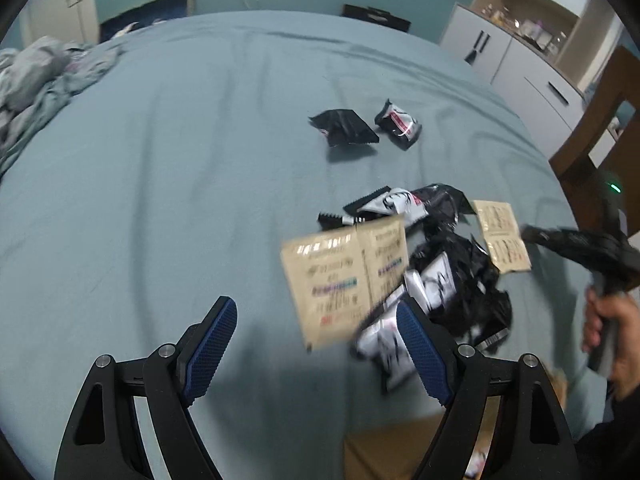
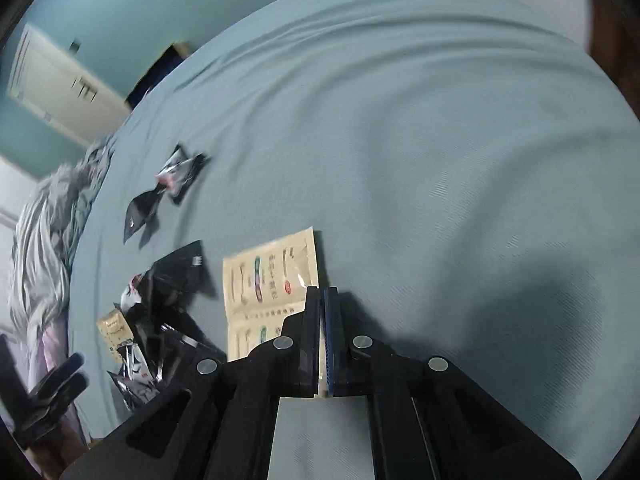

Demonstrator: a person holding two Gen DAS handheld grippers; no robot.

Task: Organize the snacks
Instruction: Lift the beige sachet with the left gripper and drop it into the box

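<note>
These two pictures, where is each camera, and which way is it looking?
Left wrist: sits on the left gripper, looking down along its open fingers at the snack pile on the bed; a hand shows at right.
Right wrist: sits on the right gripper, which is shut on a beige packet.
Shared: bed, pile, two black packets lying apart.

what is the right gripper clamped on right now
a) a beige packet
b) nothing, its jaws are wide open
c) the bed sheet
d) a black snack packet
a: in the right wrist view the right gripper has its jaws pressed together on the edge of the beige packet, which sticks out to the left of the fingers above the bed sheet.
</note>
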